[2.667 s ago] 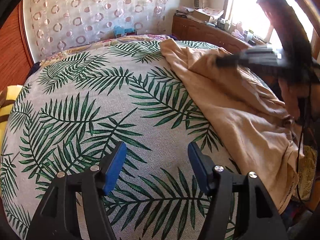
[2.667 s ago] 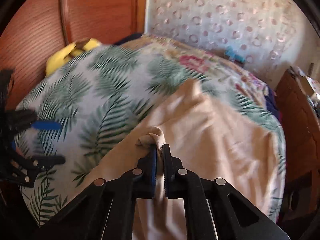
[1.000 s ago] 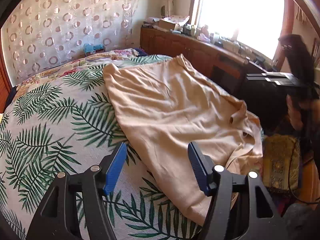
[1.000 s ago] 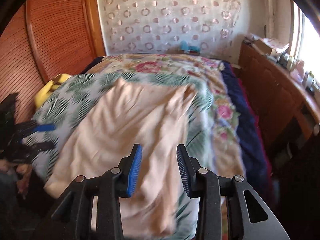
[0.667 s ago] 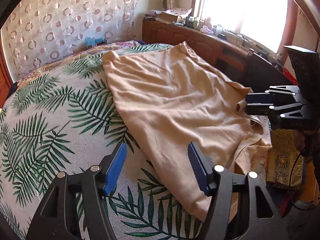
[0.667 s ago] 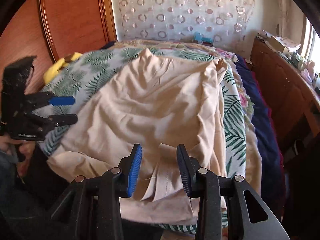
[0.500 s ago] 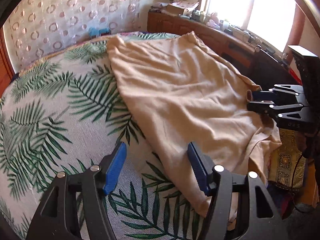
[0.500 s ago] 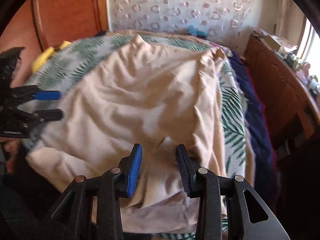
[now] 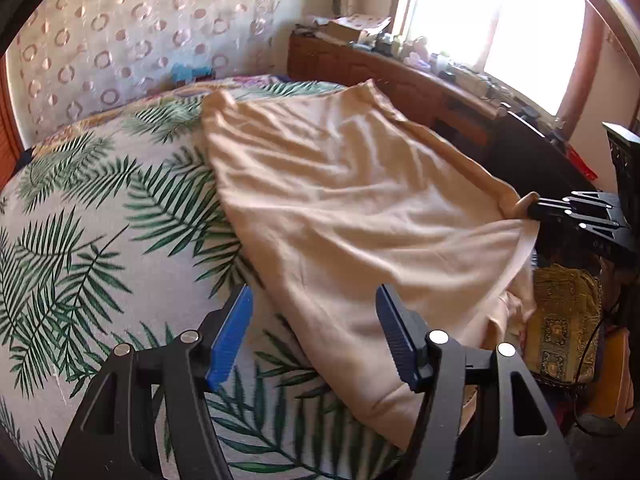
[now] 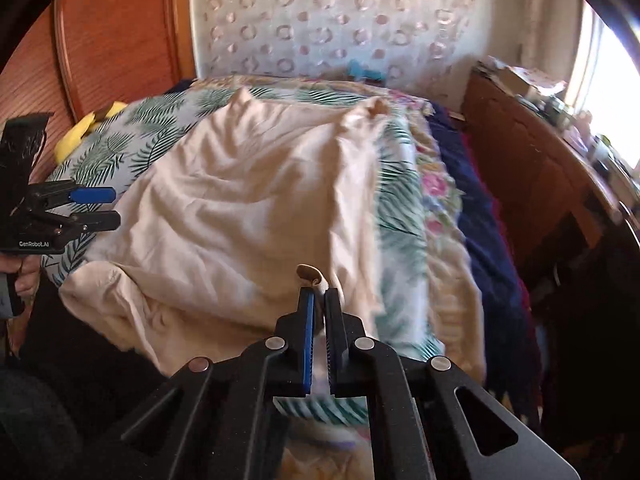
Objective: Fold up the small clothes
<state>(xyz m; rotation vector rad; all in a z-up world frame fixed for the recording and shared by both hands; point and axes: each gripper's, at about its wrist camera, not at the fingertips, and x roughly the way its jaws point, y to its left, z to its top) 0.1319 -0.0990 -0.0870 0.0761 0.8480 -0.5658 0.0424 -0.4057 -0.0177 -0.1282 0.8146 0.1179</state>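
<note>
On the palm-leaf bedspread, the right gripper pinches the beige cloth garment's near-edge corner, while the left gripper hovers open, empty.

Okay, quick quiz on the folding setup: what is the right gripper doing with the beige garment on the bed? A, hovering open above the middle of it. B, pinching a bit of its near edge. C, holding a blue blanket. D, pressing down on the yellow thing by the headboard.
B: the right gripper has its jaws closed on a small roll of the beige garment at its near edge, with fabric poking up between them.
</note>
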